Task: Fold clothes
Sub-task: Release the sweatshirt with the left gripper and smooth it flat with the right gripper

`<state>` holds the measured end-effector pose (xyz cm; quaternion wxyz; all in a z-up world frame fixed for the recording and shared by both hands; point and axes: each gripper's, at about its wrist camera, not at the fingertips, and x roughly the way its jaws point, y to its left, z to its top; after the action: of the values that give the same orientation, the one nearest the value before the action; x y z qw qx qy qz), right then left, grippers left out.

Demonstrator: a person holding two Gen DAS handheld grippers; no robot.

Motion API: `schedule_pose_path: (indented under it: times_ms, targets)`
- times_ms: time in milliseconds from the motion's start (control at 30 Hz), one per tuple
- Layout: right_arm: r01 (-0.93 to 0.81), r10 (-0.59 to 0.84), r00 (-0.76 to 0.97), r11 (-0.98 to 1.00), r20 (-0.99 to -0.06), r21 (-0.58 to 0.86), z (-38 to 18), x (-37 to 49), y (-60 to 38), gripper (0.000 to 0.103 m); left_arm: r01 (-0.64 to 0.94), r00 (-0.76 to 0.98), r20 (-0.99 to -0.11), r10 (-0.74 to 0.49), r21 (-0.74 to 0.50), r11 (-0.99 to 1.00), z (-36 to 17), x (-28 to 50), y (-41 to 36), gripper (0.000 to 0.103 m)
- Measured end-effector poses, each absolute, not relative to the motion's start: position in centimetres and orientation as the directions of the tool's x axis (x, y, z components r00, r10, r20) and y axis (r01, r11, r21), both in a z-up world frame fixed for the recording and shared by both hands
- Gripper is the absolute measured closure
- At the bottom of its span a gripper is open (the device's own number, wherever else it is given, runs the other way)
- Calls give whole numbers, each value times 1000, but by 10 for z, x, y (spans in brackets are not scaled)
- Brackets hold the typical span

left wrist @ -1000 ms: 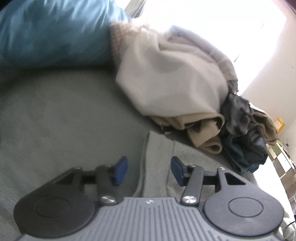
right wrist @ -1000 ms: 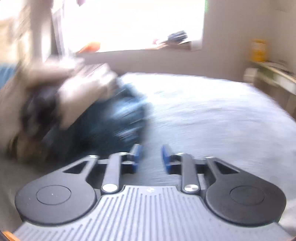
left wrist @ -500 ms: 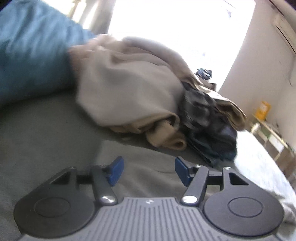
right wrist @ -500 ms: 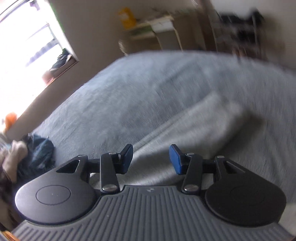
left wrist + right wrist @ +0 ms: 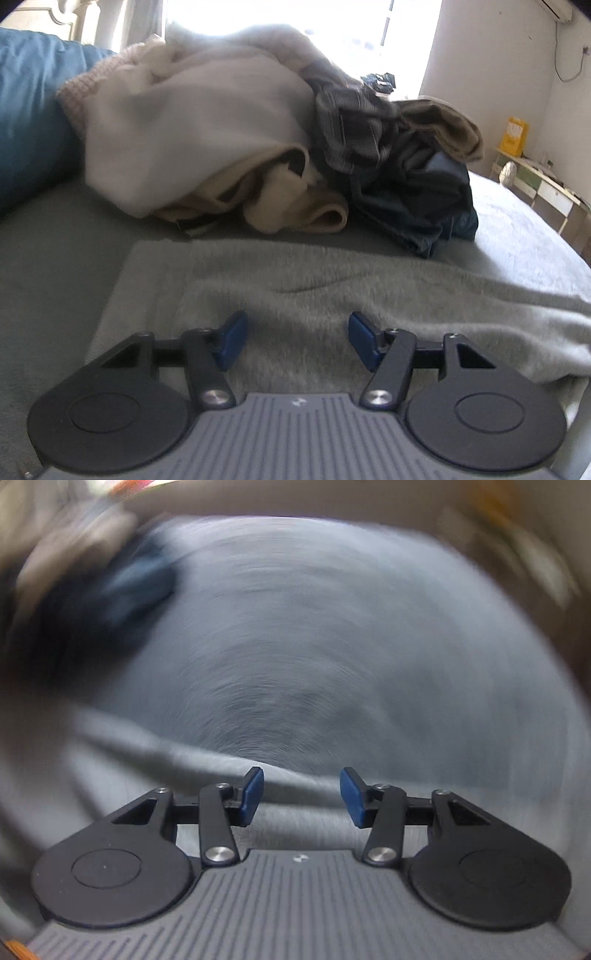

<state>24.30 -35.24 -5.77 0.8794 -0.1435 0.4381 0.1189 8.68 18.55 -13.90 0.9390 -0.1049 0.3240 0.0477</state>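
Your left gripper (image 5: 295,339) has its blue pads (image 5: 231,339) spread wide with nothing between them. It hovers low over the grey garment (image 5: 303,288), which lies flat on the bed (image 5: 48,258) directly ahead of and beneath the fingers. The garment runs from a squared corner at the left, just beyond your left pad, across to the right edge of the view, where its cloth rumples and rolls over. Whether the pads touch the cloth cannot be told from this angle.

Beyond the garment's far edge sits the pile of clothes (image 5: 221,129): a pale cream piece on the left, a beige one curled at the front, and dark grey and navy pieces on the right. The pile is near the garment, with a strip of bare bed between them. A blue pillow (image 5: 29,122) lies to the left of the pile, touching it.

Your right gripper (image 5: 301,797) is likewise parted wide and holds nothing. Its view is heavily smeared by motion. A grey fold of the garment (image 5: 207,764) crosses just ahead of and under the fingers, slanting up to the left. Past it the bed (image 5: 332,646) fills the view, and the dark clothes (image 5: 92,602) of the pile show only as a blur at upper left.
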Motion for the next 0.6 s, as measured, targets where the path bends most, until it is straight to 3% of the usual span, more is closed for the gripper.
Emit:
schedule_pose_path:
  times_ms: [133, 300, 433, 467, 533, 600]
  targets:
    - [-569, 102, 476, 793, -874, -217, -79, 263, -318, 50, -143, 782, -624, -2, -183, 973, -148, 89, 190, 41]
    - [-684, 64, 389, 689, -919, -241, -100, 288, -293, 32, -139, 787, -617, -14, -200, 970, -152, 88, 193, 41]
    - [-717, 22, 392, 633, -920, -290, -106, 285, -278, 28, -140, 791, -611, -13, -202, 969, -152, 88, 194, 41]
    - [-713, 17, 408, 631, -913, -307, -104, 283, -276, 31, -140, 793, -609, -15, -205, 969, -152, 88, 194, 41]
    - [-703, 6, 439, 625, -899, -339, -101, 277, -272, 54, -141, 796, -605, -18, -215, 966, -151, 87, 196, 41]
    - [-691, -5, 469, 620, -883, -371, -97, 272, -268, 100, -142, 799, -601, -23, -225, 964, -151, 87, 198, 41]
